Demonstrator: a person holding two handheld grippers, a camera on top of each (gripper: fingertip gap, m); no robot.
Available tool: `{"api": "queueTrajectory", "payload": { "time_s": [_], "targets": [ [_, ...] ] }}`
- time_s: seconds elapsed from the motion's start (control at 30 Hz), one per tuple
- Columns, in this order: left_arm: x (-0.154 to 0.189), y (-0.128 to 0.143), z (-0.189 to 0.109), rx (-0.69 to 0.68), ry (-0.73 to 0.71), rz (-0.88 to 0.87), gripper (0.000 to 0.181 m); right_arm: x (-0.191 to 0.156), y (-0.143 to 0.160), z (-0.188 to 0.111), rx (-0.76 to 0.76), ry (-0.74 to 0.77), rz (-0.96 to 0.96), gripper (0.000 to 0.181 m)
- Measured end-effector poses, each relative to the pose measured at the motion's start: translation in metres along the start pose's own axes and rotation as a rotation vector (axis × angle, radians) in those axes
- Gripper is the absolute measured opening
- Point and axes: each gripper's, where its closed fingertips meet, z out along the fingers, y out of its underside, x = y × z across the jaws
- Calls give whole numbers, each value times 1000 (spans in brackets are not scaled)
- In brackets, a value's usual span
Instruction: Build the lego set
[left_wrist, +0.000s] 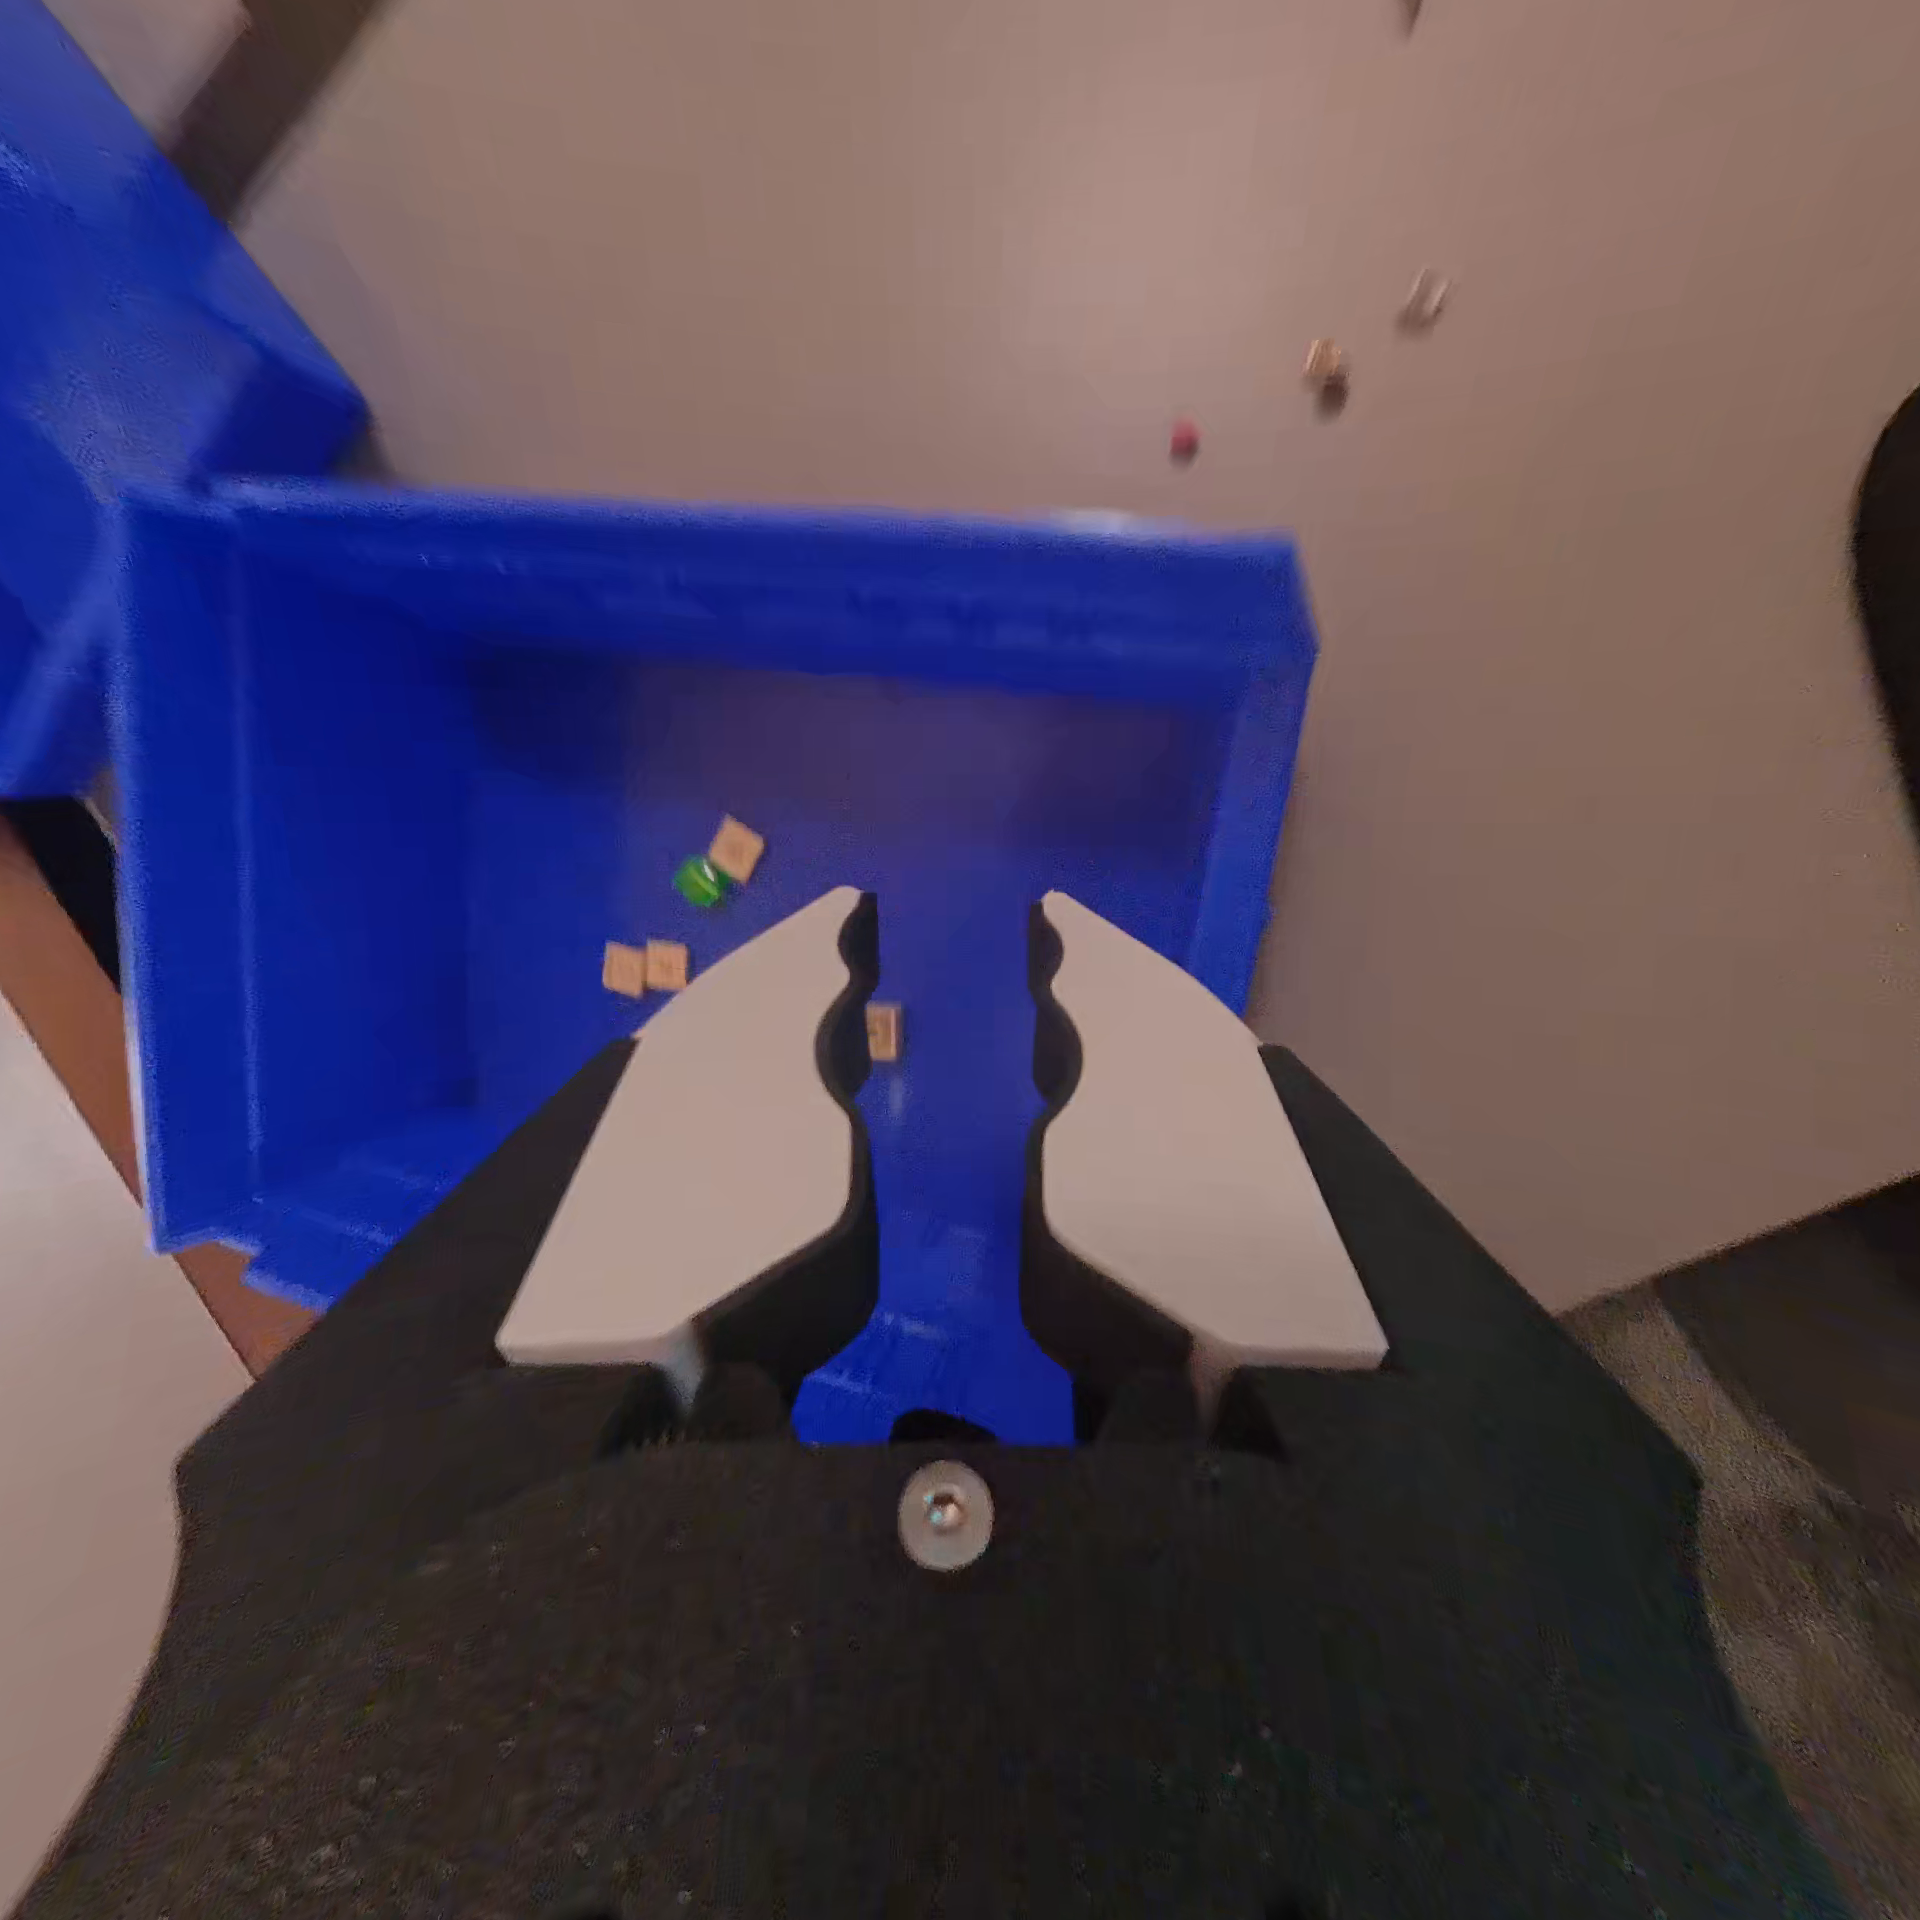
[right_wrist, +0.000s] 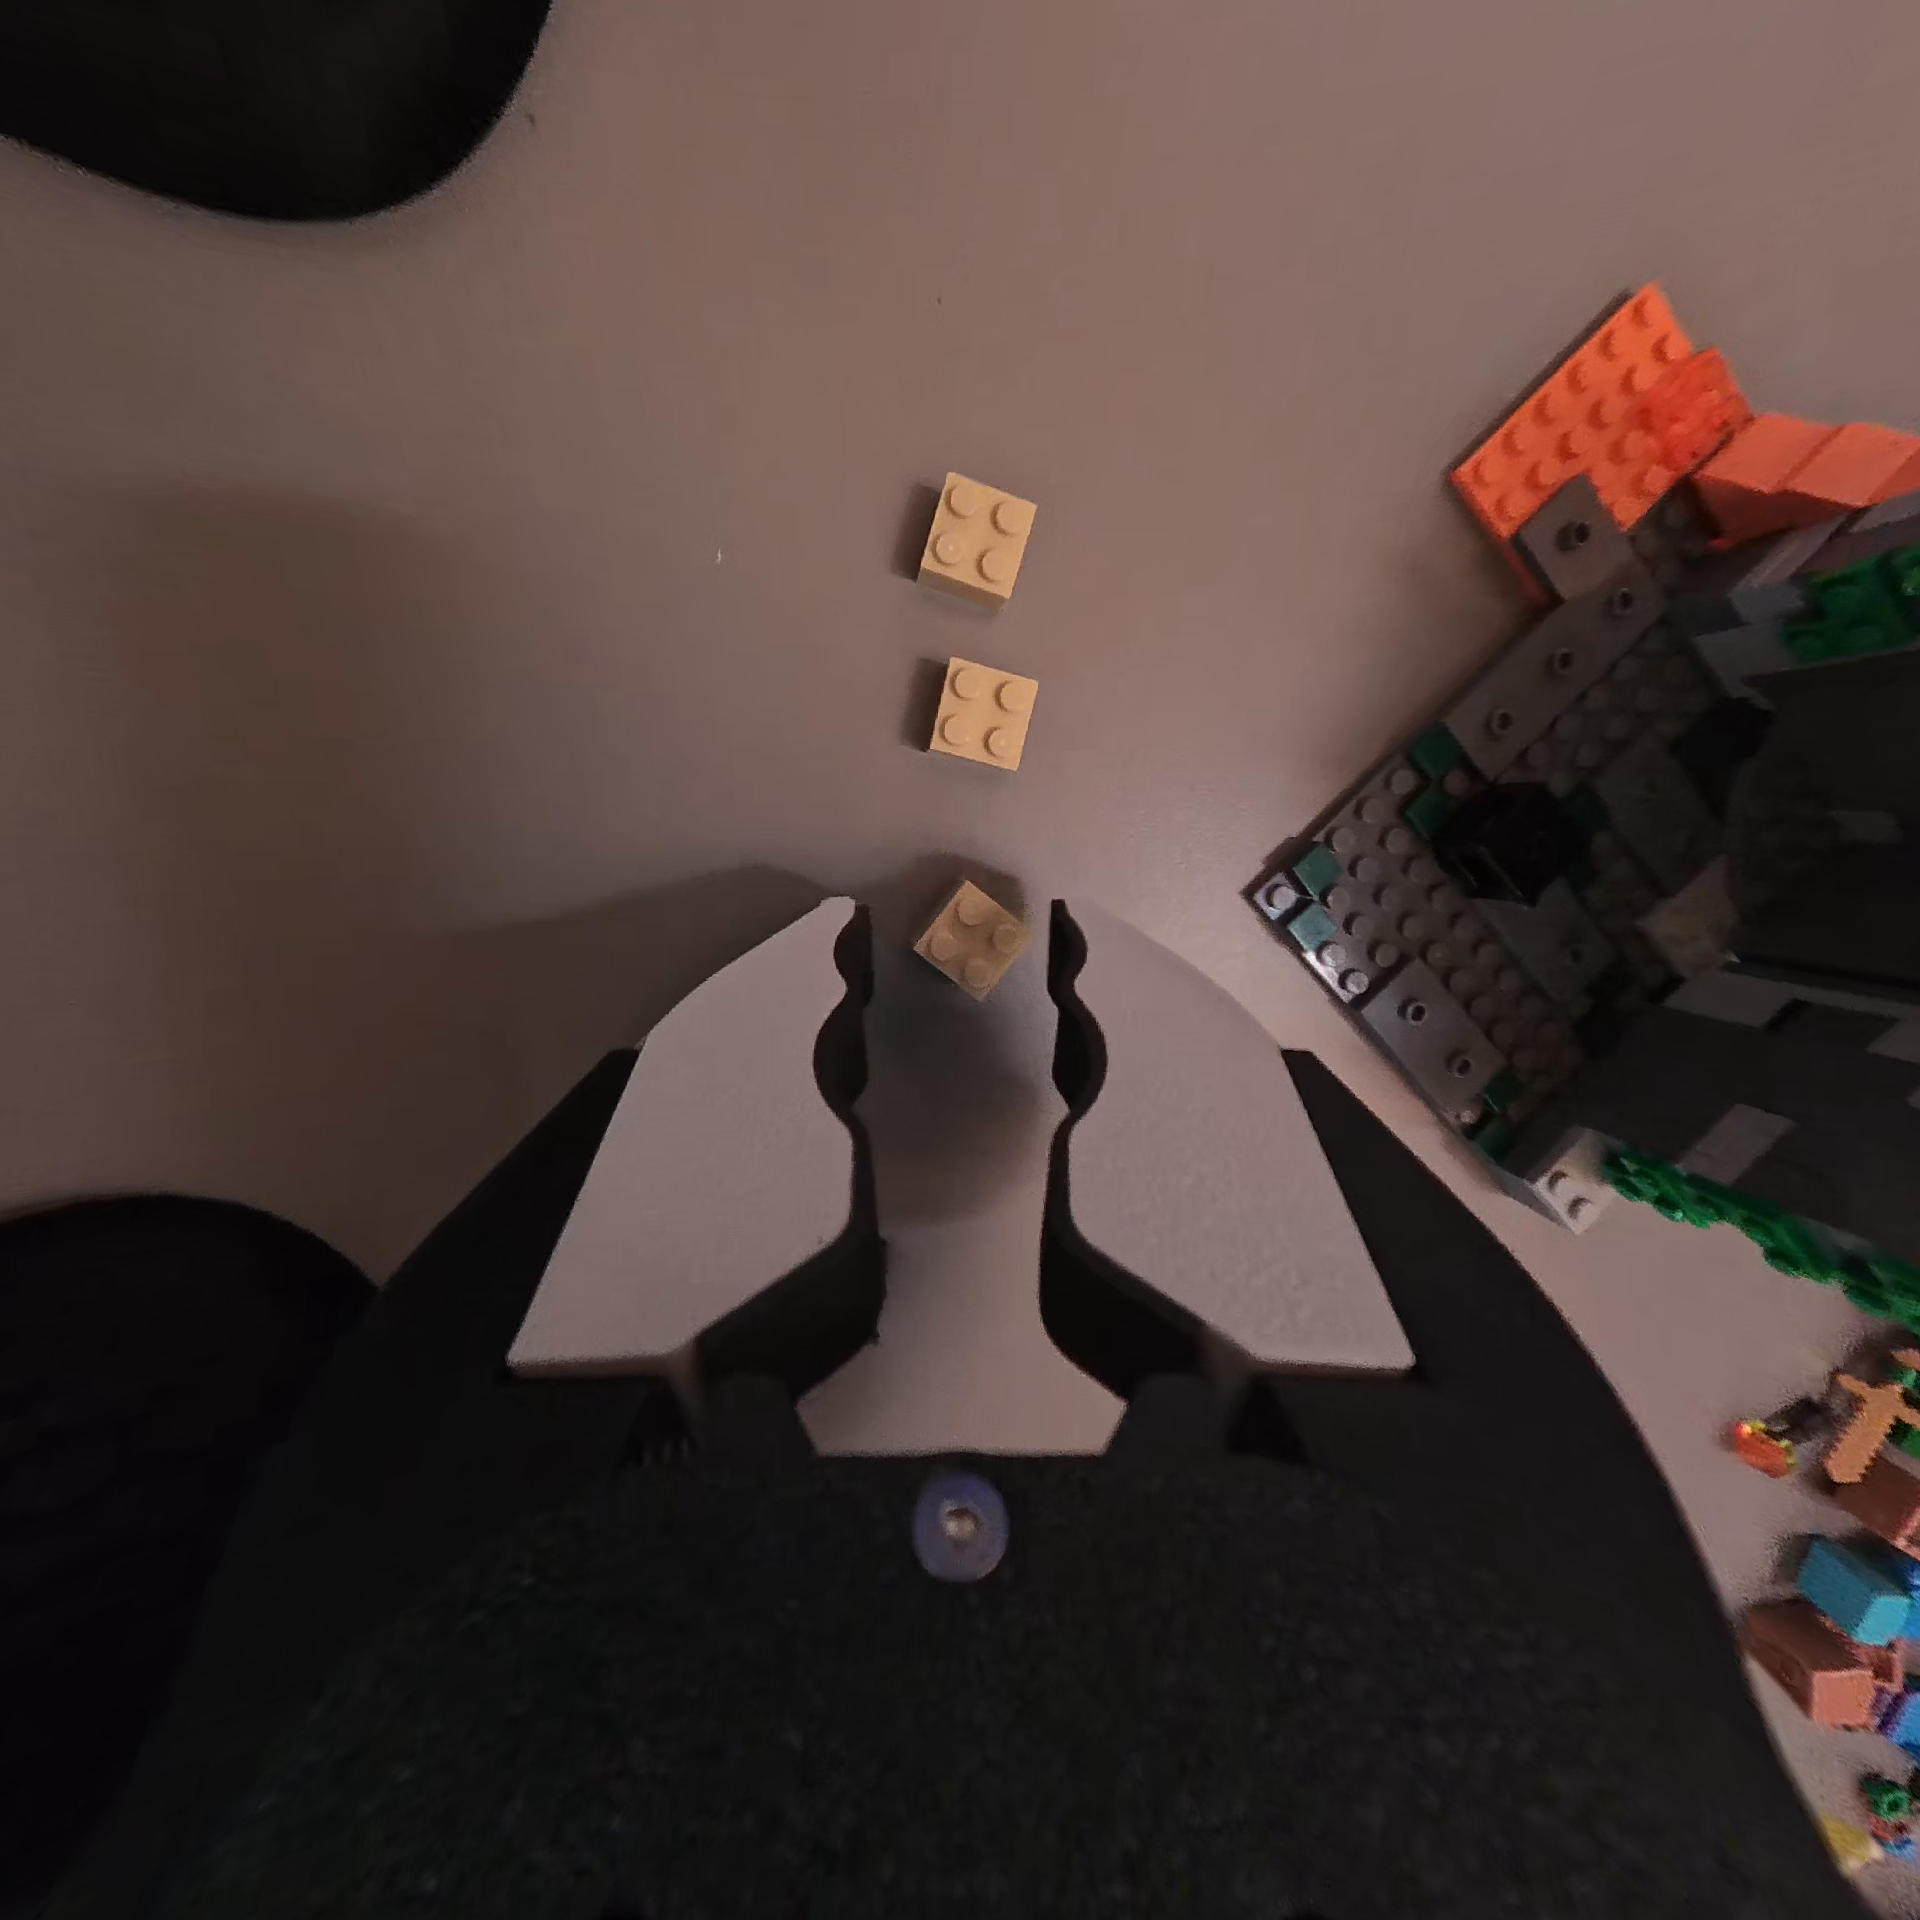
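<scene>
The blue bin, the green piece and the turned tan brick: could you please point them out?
blue bin (left_wrist: 727, 582), left wrist view, far rim.
green piece (left_wrist: 698, 881), left wrist view, middle.
turned tan brick (right_wrist: 971, 940), right wrist view, studded top.

Three tan bricks (right_wrist: 977, 549) (right_wrist: 984, 719) (right_wrist: 971, 940); four tan tiles (left_wrist: 738, 843) (left_wrist: 623, 970) (left_wrist: 665, 964) (left_wrist: 883, 1031); two bins (left_wrist: 727, 540) (left_wrist: 125, 312).

Blue bin (left_wrist: 312, 727), 3 tan bricks (right_wrist: 977, 551), orange plate (right_wrist: 1558, 426).

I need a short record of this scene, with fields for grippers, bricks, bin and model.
left gripper: open, above the blue bin
right gripper: open, around nearest tan brick
tan bricks on table: three in a row, nearest one rotated
bin contents: four tan tiles, one green piece
model: grey and orange, to the right of the bricks
</scene>
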Motion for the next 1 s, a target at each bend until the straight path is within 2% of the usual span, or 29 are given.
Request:
{"api": "queueTrajectory", "payload": {
  "time_s": [0.03,0.23,0.37,0.57,0.63,0.7,0.77,0.83,0.93,1.0],
  "targets": [
    [-5,12,7,-59,20,-1,27,1,-1,-2,16,7,11,33],
    [-19,69,49,-373,130,18,28,9,-2,-20,115,46,99,31],
    [-23,85,68,-505,144,69,30,10,5,-31,154,73,141,30],
    [-26,98,85,-609,158,117,29,7,14,-42,205,87,199,28],
    [-26,102,89,-624,156,134,18,6,15,-44,219,91,211,27],
    [-25,101,88,-616,152,143,17,4,14,-47,239,92,219,27],
    [-22,93,85,-569,144,135,17,3,12,-50,265,96,224,26],
    [-19,69,73,-425,123,103,17,1,5,-55,312,96,228,25],
    [4,5,37,-88,123,74,17,-6,-16,-63,435,69,240,25],
    [34,-41,8,142,159,105,16,-13,-39,-70,555,-1,279,25]
  ]
}}
